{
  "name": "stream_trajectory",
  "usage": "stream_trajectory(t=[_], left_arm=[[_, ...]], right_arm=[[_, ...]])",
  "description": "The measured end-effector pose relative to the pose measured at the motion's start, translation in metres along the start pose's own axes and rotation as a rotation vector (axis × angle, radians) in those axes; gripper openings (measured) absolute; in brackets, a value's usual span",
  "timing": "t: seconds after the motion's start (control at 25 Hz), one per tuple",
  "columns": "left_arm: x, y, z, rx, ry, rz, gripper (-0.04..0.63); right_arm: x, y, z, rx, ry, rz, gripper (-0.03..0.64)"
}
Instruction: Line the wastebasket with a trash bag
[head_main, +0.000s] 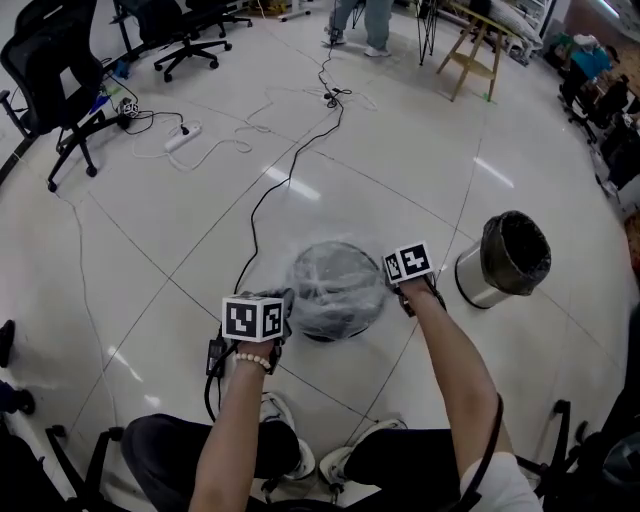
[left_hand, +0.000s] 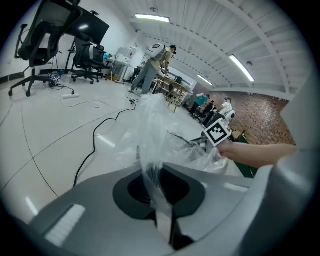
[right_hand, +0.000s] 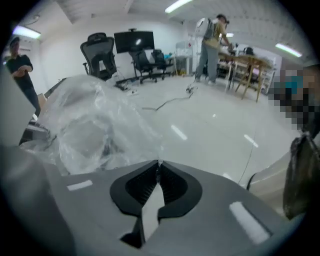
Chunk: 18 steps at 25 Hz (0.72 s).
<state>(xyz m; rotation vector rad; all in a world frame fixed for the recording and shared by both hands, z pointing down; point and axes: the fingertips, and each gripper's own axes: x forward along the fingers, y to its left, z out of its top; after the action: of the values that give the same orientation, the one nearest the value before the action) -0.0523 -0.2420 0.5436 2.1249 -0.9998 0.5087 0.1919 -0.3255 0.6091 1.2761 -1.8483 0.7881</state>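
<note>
A round wastebasket stands on the white tile floor just ahead of the person's feet. A clear trash bag is draped loosely over its top. My left gripper is at the bag's left edge, shut on a pinched fold of the clear film, which rises from between the jaws. At the bag's right edge, my right gripper has its jaws closed together. A thin edge of the film runs down to their tips. The basket's rim is hidden under the crumpled plastic.
A second metal bin with a dark liner stands to the right, also seen at the edge of the right gripper view. A black cable runs along the floor left of the basket. Office chairs and a wooden stool stand far off.
</note>
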Motion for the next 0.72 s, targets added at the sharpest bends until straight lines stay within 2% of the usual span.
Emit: stream_trajectory(t=[0.04, 0.08, 0.12, 0.16, 0.32, 0.4, 0.48, 0.52, 0.56, 0.6, 0.68, 0.72], left_arm=[[0.000, 0.000, -0.002, -0.009, -0.001, -0.012, 0.012], [0.000, -0.001, -0.003, -0.014, -0.002, -0.025, 0.012], [0.000, -0.003, -0.003, -0.015, -0.005, -0.034, 0.012], [0.000, -0.005, -0.003, -0.011, -0.009, -0.040, 0.012], [-0.001, -0.006, 0.000, 0.006, -0.021, -0.036, 0.012], [-0.003, -0.006, -0.001, 0.007, -0.025, -0.023, 0.012], [-0.006, -0.007, 0.001, 0.004, -0.035, -0.015, 0.012], [-0.007, -0.009, 0.003, 0.003, -0.040, -0.016, 0.012], [-0.007, -0.011, 0.004, 0.005, -0.044, -0.017, 0.012], [-0.008, -0.011, 0.005, 0.006, -0.046, -0.015, 0.014], [-0.009, -0.009, 0.004, 0.003, -0.049, -0.005, 0.041], [-0.009, -0.008, 0.003, 0.000, -0.052, 0.004, 0.080]], right_arm=[[0.008, 0.003, -0.014, 0.005, 0.060, 0.054, 0.003], [0.012, 0.005, -0.023, 0.014, 0.095, 0.101, 0.039], [0.009, 0.004, -0.026, 0.029, 0.096, 0.131, 0.133], [0.001, 0.000, -0.023, 0.045, 0.070, 0.147, 0.173], [-0.054, -0.012, 0.009, 0.065, -0.048, 0.194, 0.259], [-0.085, -0.021, 0.019, 0.051, -0.075, 0.177, 0.279], [-0.120, -0.029, 0.037, -0.010, -0.140, 0.121, 0.277], [-0.138, -0.023, 0.049, -0.073, -0.186, 0.105, 0.237], [-0.153, -0.007, 0.061, -0.150, -0.228, 0.113, 0.096], [-0.161, 0.018, 0.071, -0.227, -0.257, 0.147, 0.002], [-0.158, 0.084, 0.080, -0.347, -0.261, 0.281, 0.002], [-0.149, 0.118, 0.078, -0.396, -0.238, 0.353, 0.002]])
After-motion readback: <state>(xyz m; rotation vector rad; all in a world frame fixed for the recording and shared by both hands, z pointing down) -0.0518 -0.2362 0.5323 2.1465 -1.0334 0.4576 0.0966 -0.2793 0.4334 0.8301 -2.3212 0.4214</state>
